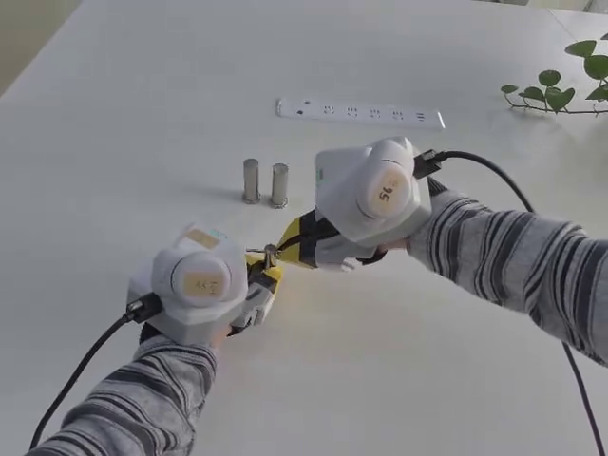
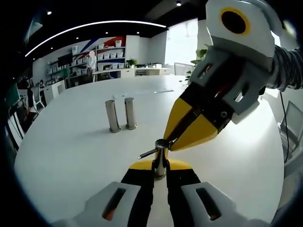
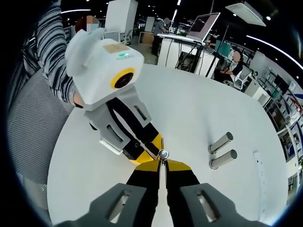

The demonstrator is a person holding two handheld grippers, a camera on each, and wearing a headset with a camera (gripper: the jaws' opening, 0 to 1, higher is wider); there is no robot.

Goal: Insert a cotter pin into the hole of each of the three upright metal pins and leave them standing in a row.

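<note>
Two bare metal pins (image 1: 251, 180) (image 1: 279, 185) stand side by side on the white table (image 1: 123, 142). Nearer to me, my left gripper (image 1: 264, 273) is shut on a third metal pin (image 2: 161, 156) and holds it upright. A thin cotter pin (image 2: 147, 153) sticks out sideways from that pin's top. My right gripper (image 1: 291, 237) comes in from the right, shut on the cotter pin's other end, its yellow tips touching the pin's head (image 3: 164, 154). In the right gripper view the two bare pins (image 3: 220, 142) (image 3: 223, 159) lie to the right.
A white power strip (image 1: 361, 112) lies across the table behind the pins. Plant leaves (image 1: 560, 90) reach in at the far right. Black cables trail from both grippers. Desks, shelves and people show in the room beyond.
</note>
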